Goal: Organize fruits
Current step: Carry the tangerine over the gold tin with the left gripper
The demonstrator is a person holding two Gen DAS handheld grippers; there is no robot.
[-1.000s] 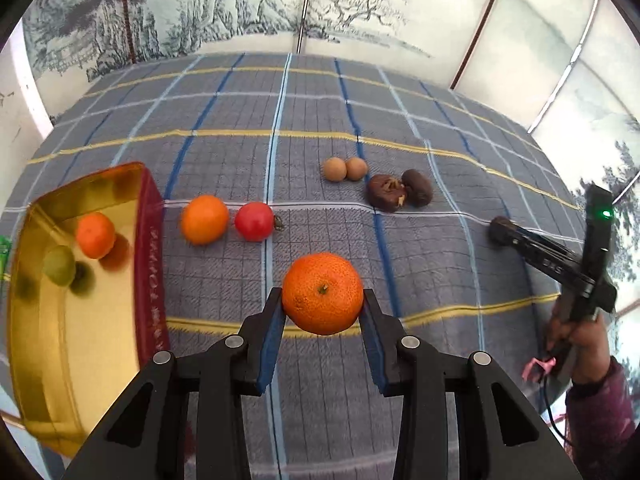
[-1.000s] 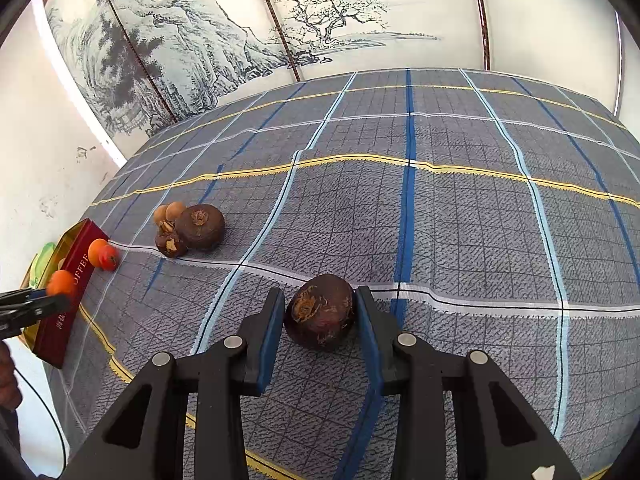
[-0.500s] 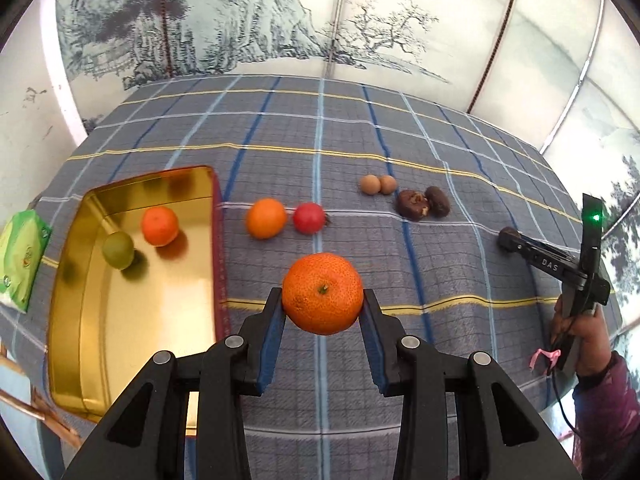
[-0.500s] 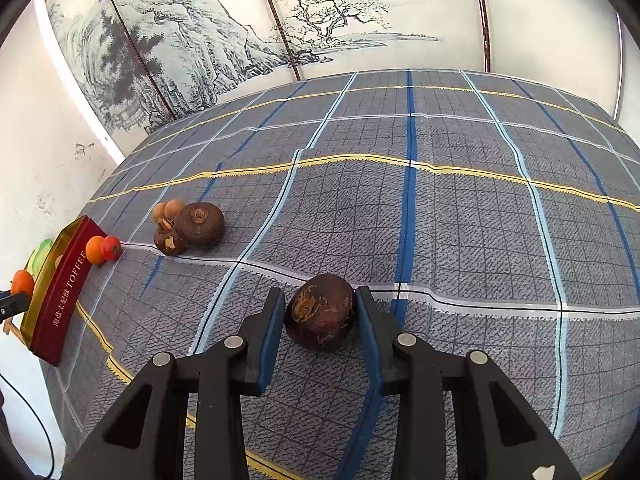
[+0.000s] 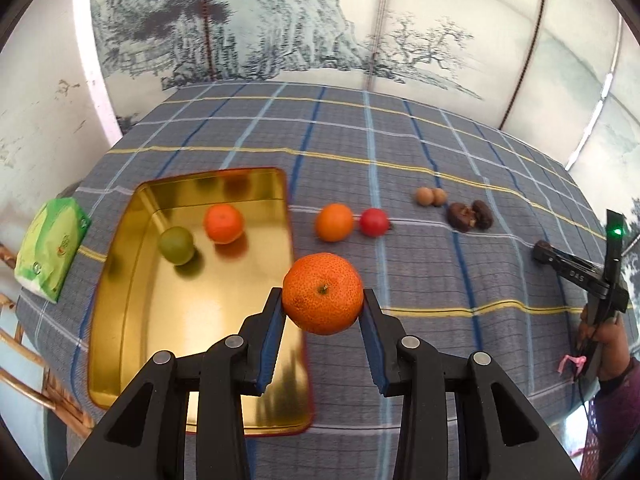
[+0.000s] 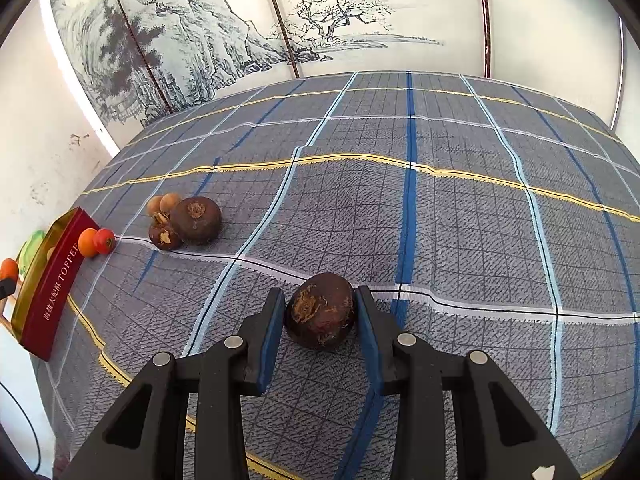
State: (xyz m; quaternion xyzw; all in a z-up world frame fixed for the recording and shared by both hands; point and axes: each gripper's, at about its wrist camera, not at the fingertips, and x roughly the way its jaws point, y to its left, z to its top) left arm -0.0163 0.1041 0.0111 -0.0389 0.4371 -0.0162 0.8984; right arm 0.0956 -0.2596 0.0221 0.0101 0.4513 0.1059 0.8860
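Observation:
My left gripper (image 5: 322, 307) is shut on a large orange mandarin (image 5: 322, 293), held in the air over the right edge of a gold tin tray (image 5: 120, 312). Inside the tray lie a small orange (image 5: 223, 223) and a green fruit (image 5: 176, 245). On the cloth to its right rest another orange (image 5: 334, 222) and a red fruit (image 5: 373, 222). My right gripper (image 6: 320, 316) is shut on a dark brown mangosteen (image 6: 321, 310) just above the plaid cloth. Two more mangosteens (image 6: 196, 219) and two small tan fruits (image 6: 163, 202) sit farther left.
The tray's red side (image 6: 52, 288) reads TOFFEE in the right wrist view. A green packet (image 5: 50, 248) lies left of the tray. A wicker chair edge (image 5: 24, 352) shows at lower left. A person's hand (image 5: 604, 344) holds the other gripper at right. A painted screen backs the table.
My left gripper has carried the mandarin leftward, so the gold tray now lies below and left of it. The right gripper and its mangosteen have stayed put.

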